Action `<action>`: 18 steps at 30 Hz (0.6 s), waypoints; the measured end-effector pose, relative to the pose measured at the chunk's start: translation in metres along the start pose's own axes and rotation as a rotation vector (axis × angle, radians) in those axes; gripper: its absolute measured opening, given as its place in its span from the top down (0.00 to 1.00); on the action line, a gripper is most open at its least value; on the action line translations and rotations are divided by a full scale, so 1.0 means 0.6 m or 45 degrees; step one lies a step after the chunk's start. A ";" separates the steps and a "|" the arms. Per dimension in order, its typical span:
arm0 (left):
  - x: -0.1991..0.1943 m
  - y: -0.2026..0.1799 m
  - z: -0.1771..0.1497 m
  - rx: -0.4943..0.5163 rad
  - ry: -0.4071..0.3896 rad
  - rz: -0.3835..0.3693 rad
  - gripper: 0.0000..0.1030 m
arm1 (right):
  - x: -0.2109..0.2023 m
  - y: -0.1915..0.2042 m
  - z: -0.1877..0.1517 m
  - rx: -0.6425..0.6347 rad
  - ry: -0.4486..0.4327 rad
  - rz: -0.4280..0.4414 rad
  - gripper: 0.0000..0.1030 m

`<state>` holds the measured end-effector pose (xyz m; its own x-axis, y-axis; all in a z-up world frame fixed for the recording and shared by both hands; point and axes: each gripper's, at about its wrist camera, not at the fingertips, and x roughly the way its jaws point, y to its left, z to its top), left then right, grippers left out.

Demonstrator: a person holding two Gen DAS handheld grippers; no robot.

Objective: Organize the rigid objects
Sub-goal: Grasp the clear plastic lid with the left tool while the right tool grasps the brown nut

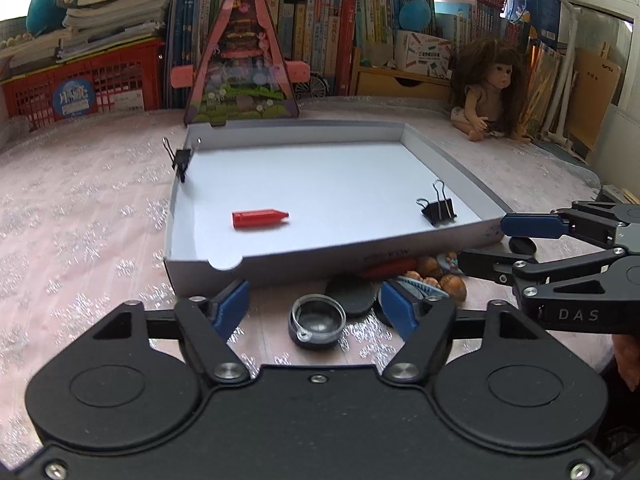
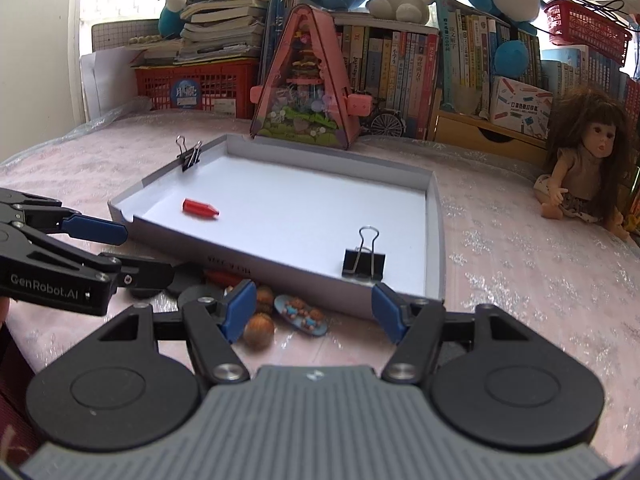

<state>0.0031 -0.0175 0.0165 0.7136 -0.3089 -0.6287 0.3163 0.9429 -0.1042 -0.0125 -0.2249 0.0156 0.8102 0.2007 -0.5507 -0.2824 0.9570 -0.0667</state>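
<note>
A shallow grey box lid point(image 1: 304, 258) point(image 2: 438, 240) lies on the pink cloth. Inside it are a red crayon-shaped piece point(image 1: 259, 219) point(image 2: 200, 207) and a black binder clip point(image 1: 439, 208) point(image 2: 364, 260). Another binder clip point(image 1: 184, 158) point(image 2: 190, 156) is clamped on its left wall. In front of the lid lie a round lidded case point(image 1: 317, 320), dark discs point(image 1: 350, 294), walnuts point(image 1: 452, 284) point(image 2: 259, 330), a red piece point(image 1: 386, 269) and a small painted oval point(image 2: 301, 314). My left gripper point(image 1: 314, 310) is open around the round case. My right gripper point(image 2: 314, 306) is open over the oval and walnuts.
A pink triangular toy house point(image 1: 242, 56) point(image 2: 308, 80) stands behind the lid. A doll point(image 1: 490, 88) point(image 2: 588, 160) sits at the right. Red crates point(image 1: 84, 84), books and plush toys line the back.
</note>
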 end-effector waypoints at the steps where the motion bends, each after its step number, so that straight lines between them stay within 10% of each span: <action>1: 0.000 0.000 -0.002 0.004 0.009 -0.011 0.42 | 0.000 0.000 -0.003 0.000 0.004 0.007 0.29; 8: 0.003 0.000 -0.009 0.001 0.038 -0.020 0.56 | -0.005 0.008 -0.017 -0.029 0.022 0.089 0.57; 18: 0.012 -0.002 -0.009 0.004 0.063 -0.010 0.70 | 0.004 0.025 -0.024 -0.058 0.061 0.142 0.72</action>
<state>0.0041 -0.0202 0.0079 0.6791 -0.3098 -0.6654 0.3241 0.9400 -0.1068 -0.0223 -0.2129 0.0015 0.7476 0.2939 -0.5956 -0.3930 0.9187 -0.0400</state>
